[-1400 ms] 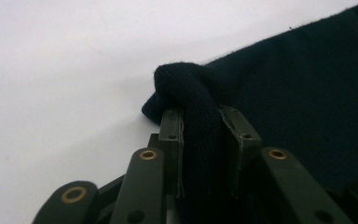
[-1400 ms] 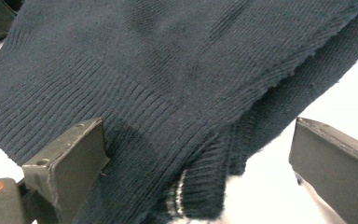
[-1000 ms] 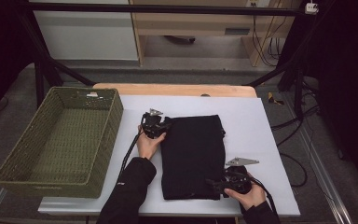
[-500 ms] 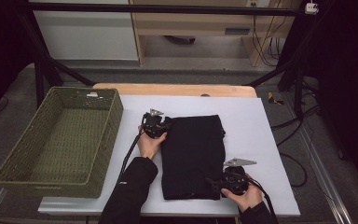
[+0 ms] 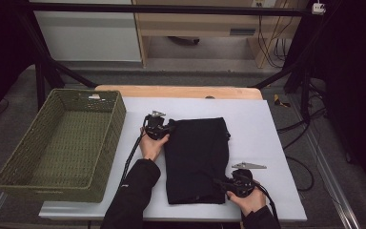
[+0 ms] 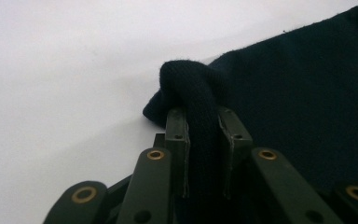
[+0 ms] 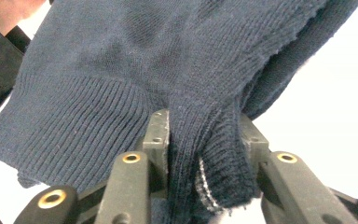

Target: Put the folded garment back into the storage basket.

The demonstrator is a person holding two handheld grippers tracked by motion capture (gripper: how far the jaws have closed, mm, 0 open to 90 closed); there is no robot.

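A dark navy knit sweater (image 5: 198, 157) lies folded flat on the white table (image 5: 271, 138). My left gripper (image 5: 167, 128) sits at its far left corner. In the left gripper view, that gripper (image 6: 204, 116) is shut on a rolled fold of the sweater (image 6: 298, 93). My right gripper (image 5: 221, 183) is at the near right corner. Its jaws have just been closing, and in the right gripper view the gripper (image 7: 204, 121) pinches a bunch of ribbed hem of the sweater (image 7: 121, 70) between its pads.
A green woven basket (image 5: 112, 138) stands at the table's left, close to the left forearm. A wooden strip (image 5: 181, 91) runs along the far edge of the table. Cables (image 5: 295, 129) hang off to the right. A black frame bar (image 5: 171, 8) crosses overhead at the back.
The right gripper's jaws have drawn in on the sweater's near right corner. Both hands and the sweater stay where they were.
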